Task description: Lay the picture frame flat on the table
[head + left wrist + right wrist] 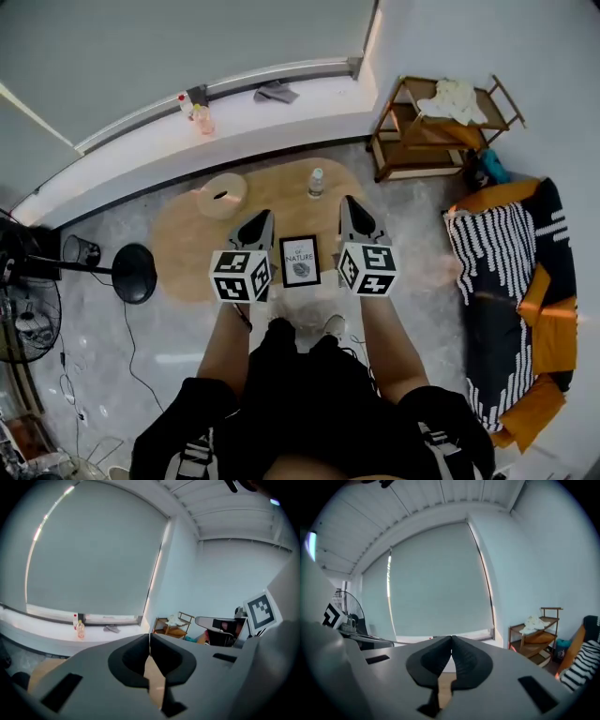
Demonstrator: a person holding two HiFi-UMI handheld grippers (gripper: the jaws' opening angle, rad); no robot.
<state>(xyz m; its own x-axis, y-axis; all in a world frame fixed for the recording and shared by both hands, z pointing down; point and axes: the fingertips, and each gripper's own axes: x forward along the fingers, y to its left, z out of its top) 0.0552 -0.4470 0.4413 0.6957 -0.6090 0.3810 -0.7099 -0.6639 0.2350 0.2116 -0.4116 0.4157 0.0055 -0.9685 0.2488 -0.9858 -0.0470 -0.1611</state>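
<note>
The picture frame (pixel 300 261) sits at the near edge of the worktop (pixel 272 195), between the left gripper (pixel 261 223) and the right gripper (pixel 352 208). Both pairs of jaws are closed tight with nothing in them. There is bare wood behind the frame, up to the bottle (pixel 316 183).

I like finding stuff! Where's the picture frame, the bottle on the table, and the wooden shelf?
picture frame (pixel 300 261), head view, middle of its print.
bottle (pixel 317 185), head view, its clear body.
wooden shelf (pixel 427 136), head view, its middle board.
</note>
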